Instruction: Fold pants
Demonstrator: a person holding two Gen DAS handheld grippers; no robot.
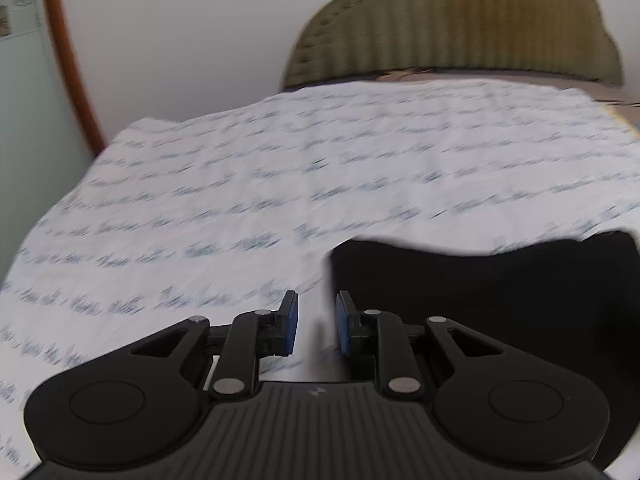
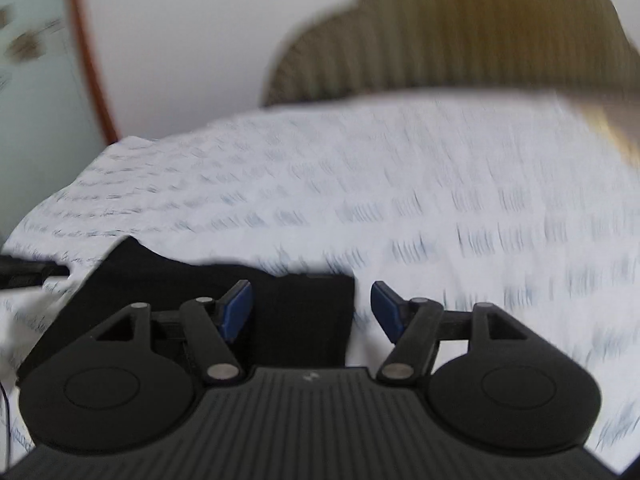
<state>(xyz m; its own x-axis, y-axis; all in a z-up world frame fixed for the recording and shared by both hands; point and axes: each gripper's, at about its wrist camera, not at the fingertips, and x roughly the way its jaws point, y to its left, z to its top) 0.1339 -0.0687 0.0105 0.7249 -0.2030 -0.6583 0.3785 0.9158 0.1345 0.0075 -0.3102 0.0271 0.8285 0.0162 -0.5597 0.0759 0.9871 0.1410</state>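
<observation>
The black pants (image 1: 480, 296) lie folded flat on a white sheet with blue script print (image 1: 280, 184). In the left wrist view they fill the lower right. My left gripper (image 1: 317, 326) is open and empty, just off the pants' left edge, with its right pad over that edge. In the right wrist view the pants (image 2: 224, 280) lie at the lower left. My right gripper (image 2: 311, 312) is open wide and empty, hovering over the pants' right edge. The left gripper's dark tip (image 2: 28, 272) shows at the far left.
An olive ribbed headboard (image 1: 452, 28) stands behind the bed against a white wall. A wooden door frame (image 1: 68, 56) and pale green panel are at the left. The printed sheet (image 2: 440, 200) stretches far and right. Both views are motion-blurred.
</observation>
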